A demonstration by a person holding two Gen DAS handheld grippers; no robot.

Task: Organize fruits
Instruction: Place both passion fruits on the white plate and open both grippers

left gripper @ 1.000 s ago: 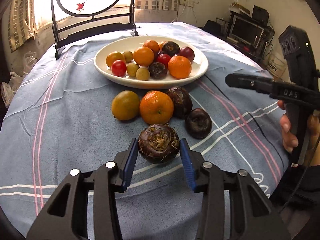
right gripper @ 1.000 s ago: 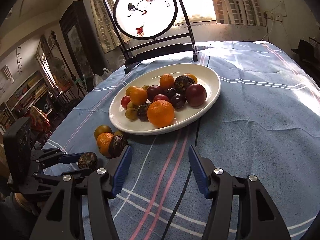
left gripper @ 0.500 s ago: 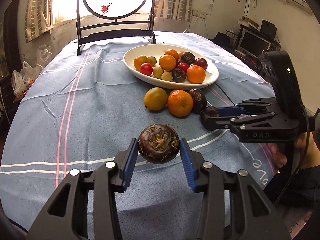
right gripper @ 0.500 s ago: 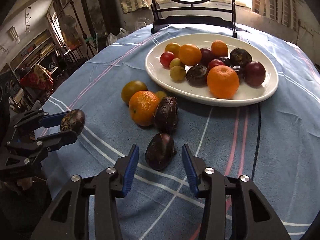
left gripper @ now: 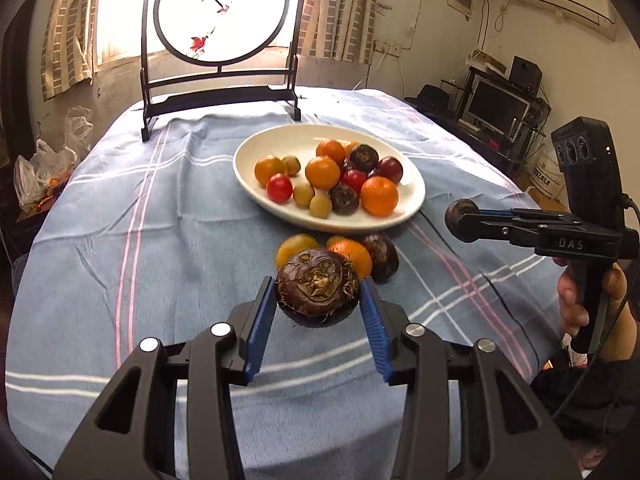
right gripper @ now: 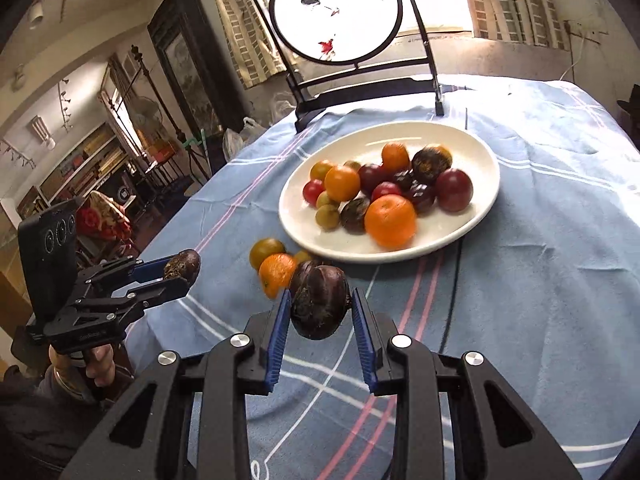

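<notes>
My left gripper (left gripper: 318, 282) is shut on a dark, round, fibrous fruit (left gripper: 316, 292) and holds it above the blue cloth. My right gripper (right gripper: 320, 294) is shut on a dark brown fruit (right gripper: 320, 308), also lifted off the cloth. Each gripper shows at the other view's edge, left gripper (right gripper: 180, 272) and right gripper (left gripper: 460, 220). A white oval plate (left gripper: 256, 148) beyond them holds several oranges, red tomatoes, dark and olive-coloured fruits. Before the plate lie a yellow-orange fruit (left gripper: 294, 250), an orange (left gripper: 352, 256) and a dark fruit (left gripper: 382, 256).
A black stand with a round painted panel (left gripper: 218, 92) stands at the table's far end. A thin black cable (right gripper: 452, 300) runs across the cloth right of the plate. A hand (left gripper: 576, 304) holds the right gripper near the table's right edge.
The right gripper swung to the loose dark fruit, shut on it and lifted it off the cloth. The left gripper rose with its fruit, still gripped.
</notes>
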